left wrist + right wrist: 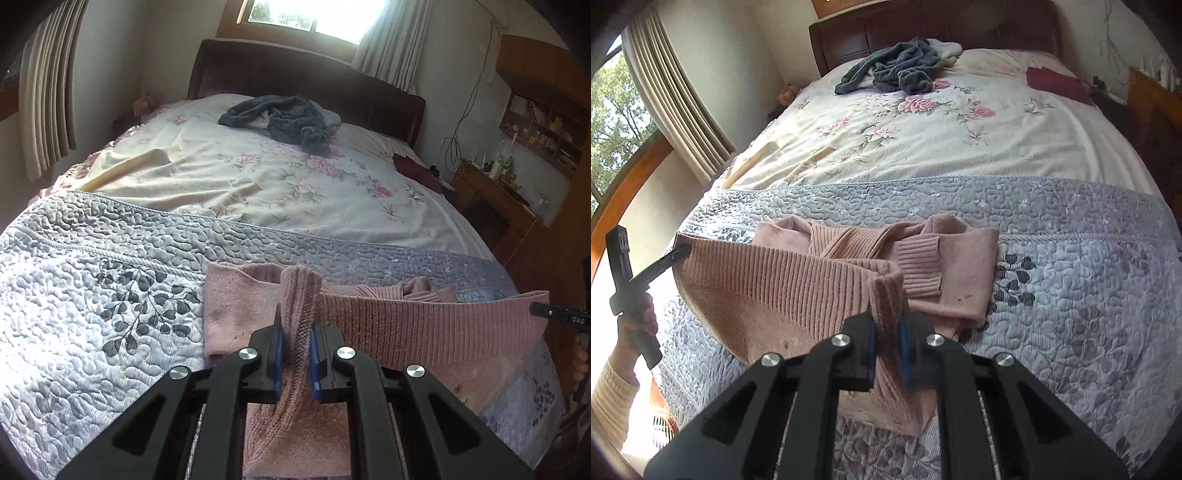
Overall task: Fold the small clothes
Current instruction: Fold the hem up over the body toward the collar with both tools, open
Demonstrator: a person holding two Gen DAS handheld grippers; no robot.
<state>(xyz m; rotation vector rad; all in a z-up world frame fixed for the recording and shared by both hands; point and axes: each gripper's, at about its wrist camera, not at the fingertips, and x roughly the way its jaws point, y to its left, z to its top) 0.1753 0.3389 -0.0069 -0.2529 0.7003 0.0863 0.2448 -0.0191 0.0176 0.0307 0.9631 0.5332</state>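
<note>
The left gripper (297, 354) and right gripper (886, 350) each clamped a hem corner of the pink sweater (798, 273), stretching its ribbed edge crosswise between them; its body lay ahead on the bed (1089, 288).

I see a bed (1071, 155) with floral sheet, grey quilt (1071, 258) across its foot end, pink sweater (798, 273) on it, dark garment (897, 70) by the headboard, maroon cloth (1056, 85) at the right edge.

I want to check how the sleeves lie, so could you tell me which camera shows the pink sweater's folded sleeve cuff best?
The right wrist view: the pink sweater lies spread out there, and the ribbed cuff rests flat across its body. The left wrist view shows mostly the stretched hem and only bunched fabric behind it.
</note>
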